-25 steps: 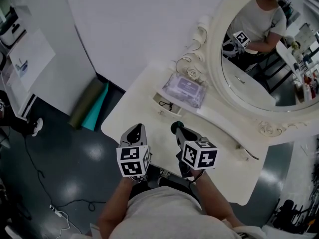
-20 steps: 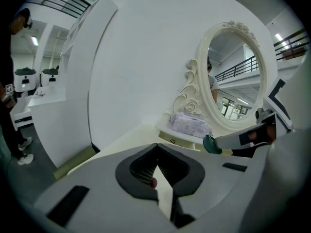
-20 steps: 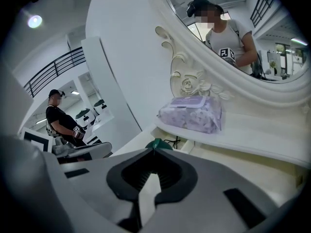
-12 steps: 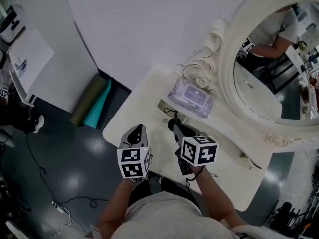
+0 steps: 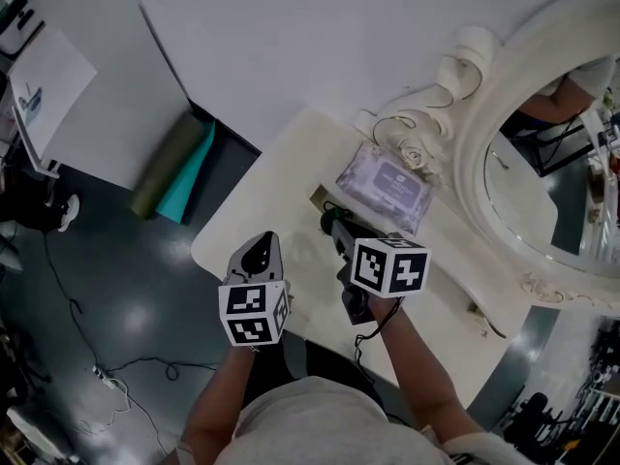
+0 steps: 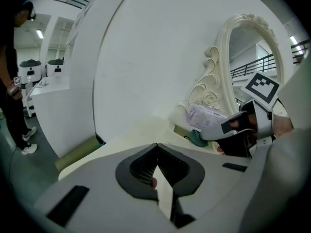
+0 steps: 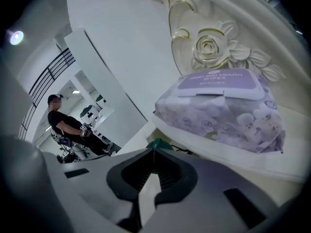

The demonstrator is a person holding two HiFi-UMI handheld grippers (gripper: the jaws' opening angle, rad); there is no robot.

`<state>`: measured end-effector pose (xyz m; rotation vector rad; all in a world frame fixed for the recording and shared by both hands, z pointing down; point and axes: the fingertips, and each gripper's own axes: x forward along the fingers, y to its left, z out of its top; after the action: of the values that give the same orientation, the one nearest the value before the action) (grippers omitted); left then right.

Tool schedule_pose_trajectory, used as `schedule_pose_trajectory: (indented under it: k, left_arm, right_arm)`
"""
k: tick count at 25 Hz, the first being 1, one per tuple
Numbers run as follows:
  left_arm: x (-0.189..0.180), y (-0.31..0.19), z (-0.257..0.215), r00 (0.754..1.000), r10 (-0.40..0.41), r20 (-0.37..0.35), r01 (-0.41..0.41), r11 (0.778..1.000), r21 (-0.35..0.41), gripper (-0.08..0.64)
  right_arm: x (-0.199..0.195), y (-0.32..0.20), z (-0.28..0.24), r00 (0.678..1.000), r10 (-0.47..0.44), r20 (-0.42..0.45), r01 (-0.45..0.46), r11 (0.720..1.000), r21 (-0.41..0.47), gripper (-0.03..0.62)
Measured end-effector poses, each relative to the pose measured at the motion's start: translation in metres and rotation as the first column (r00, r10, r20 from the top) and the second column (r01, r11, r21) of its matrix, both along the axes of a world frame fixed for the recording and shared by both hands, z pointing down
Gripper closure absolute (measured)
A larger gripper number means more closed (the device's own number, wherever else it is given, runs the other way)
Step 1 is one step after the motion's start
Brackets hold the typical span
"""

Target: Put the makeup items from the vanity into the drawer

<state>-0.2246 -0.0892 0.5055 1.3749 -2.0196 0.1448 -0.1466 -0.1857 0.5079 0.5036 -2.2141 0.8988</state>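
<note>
Right gripper view — jaws pinch a teal item [image 7: 156, 143].

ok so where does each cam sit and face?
Head view: on the head, steeply down on the vanity; forearms, left gripper, right gripper show.
Left gripper view: on the left gripper, along its shut jaws toward the mirror; right gripper shows.
Right gripper view: on the right gripper, along its jaws, shut on a green item, at the wipes.
All three share the wipes.
</note>
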Motion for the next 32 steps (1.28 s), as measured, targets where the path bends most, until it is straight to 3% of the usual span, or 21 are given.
schedule_pose_trajectory:
  k: [5, 12, 13, 15, 20, 32]
  left_arm:
    - [-0.008, -0.004, 0.001, 0.999, -0.031, -0.012, 0.031, 0.999, 0.009, 0.555]
    - [-0.007, -0.004, 0.001, 0.999, -0.043, -0.02, 0.043, 0.999, 0.016, 0.555]
    - [-0.006, -0.003, 0.001, 0.999, -0.044, -0.022, 0.044, 0.999, 0.016, 0.555]
    - [-0.004, -0.002, 0.001, 0.999, -0.044, -0.024, 0.045, 0.999, 0.017, 0.555]
    - [0.001, -0.002, 0.001, 0.999, -0.04, -0.027, 0.041, 0.999, 0.022, 0.555]
    - [0.007, 0.008, -0.005, 0.999, -0.044, -0.017, 0.045, 0.998, 0.035, 0.555]
  right_arm:
    - [-0.003, -0.003, 0.01, 0.999, 0.006, -0.037, -0.007, 1.0, -0.024, 0.569]
    - [0.0, -0.011, 0.008, 0.998, 0.045, -0.032, -0.044, 0.999, 0.024, 0.563]
    - [0.001, -0.01, 0.006, 0.998, 0.053, -0.022, -0.052, 0.998, 0.023, 0.542]
    - [0.002, -0.01, 0.004, 0.998, 0.065, -0.007, -0.064, 0.998, 0.021, 0.426]
    - [0.007, -0.011, -0.003, 0.997, 0.072, -0.003, -0.072, 0.994, 0.078, 0.414]
    - [0.013, -0.002, -0.012, 0.998, 0.06, 0.021, -0.062, 0.992, 0.113, 0.416]
